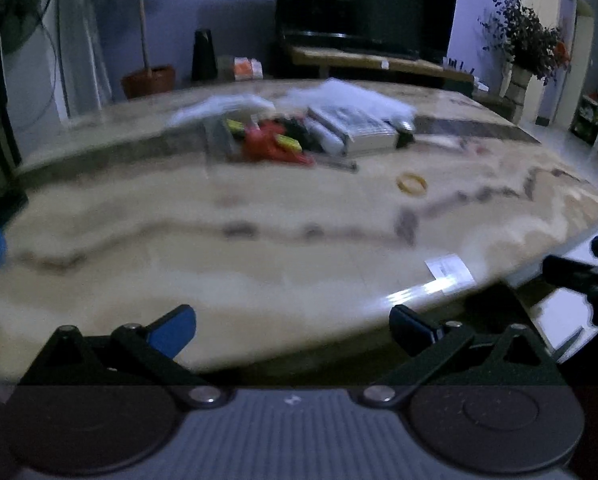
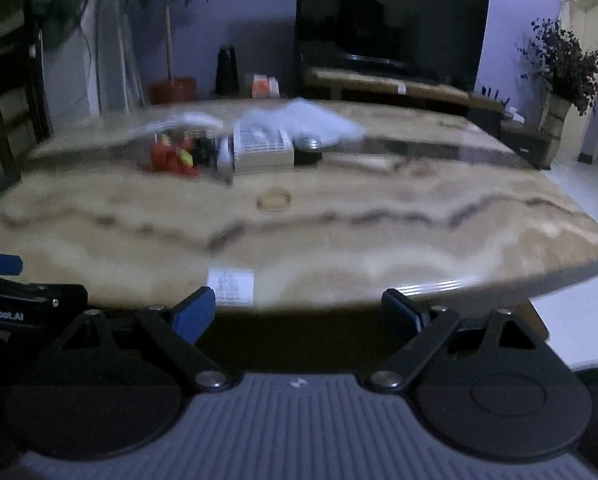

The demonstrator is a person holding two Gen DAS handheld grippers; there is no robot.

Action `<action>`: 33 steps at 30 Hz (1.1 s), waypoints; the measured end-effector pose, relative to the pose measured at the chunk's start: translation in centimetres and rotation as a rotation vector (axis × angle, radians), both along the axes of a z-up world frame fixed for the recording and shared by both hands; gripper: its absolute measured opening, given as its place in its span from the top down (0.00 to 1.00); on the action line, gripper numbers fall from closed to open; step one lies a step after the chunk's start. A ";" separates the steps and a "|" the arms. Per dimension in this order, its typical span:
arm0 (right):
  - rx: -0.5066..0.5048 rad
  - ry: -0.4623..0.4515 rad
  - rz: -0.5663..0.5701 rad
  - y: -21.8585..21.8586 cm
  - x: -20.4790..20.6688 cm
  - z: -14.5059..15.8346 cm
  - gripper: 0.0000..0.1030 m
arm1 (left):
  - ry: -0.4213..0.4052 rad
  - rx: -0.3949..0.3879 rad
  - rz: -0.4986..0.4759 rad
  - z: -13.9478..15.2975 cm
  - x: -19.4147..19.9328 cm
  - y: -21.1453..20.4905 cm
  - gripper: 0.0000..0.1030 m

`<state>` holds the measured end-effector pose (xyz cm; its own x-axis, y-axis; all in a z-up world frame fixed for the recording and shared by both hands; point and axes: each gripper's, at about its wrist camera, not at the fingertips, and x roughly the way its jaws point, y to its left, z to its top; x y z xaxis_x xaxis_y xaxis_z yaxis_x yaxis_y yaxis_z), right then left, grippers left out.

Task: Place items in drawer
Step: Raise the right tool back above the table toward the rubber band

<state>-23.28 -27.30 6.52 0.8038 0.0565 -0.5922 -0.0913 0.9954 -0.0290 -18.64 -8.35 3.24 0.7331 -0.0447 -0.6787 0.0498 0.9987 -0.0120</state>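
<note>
My claws: left gripper (image 1: 293,330) and right gripper (image 2: 299,314) both spread wide, empty.
Surface: marble table (image 2: 339,236), blurred.
Room: television (image 1: 365,4).
Right view only: round tin (image 2: 308,148).

Left wrist: low, at table (image 1: 259,240) near edge, faced television (image 1: 363,4).
Right wrist: likewise, further right.
Shared: tabletop clutter, television.

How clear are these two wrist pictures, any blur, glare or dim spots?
Left wrist view: dim, bluish; the clutter is motion-smeared, with glare on the table edge; the left gripper stays sharp. Right wrist view: equally dim, table items smeared, fisheye bows the edge, the right gripper is crisp.
</note>
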 end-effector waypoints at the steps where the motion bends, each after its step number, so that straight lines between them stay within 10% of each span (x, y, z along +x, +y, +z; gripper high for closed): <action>1: -0.003 -0.012 -0.004 -0.1 0.8 0.5 0.12 | -0.007 0.003 0.007 0.4 0.9 0.6 0.01; 13: -0.149 -0.166 0.059 0.0 10.1 4.6 0.12 | -0.075 0.053 0.107 1.5 11.3 6.8 0.01; 33: 0.002 0.034 -0.007 -2.1 19.7 -0.4 0.12 | -0.078 0.165 -0.018 -3.2 18.6 7.5 0.01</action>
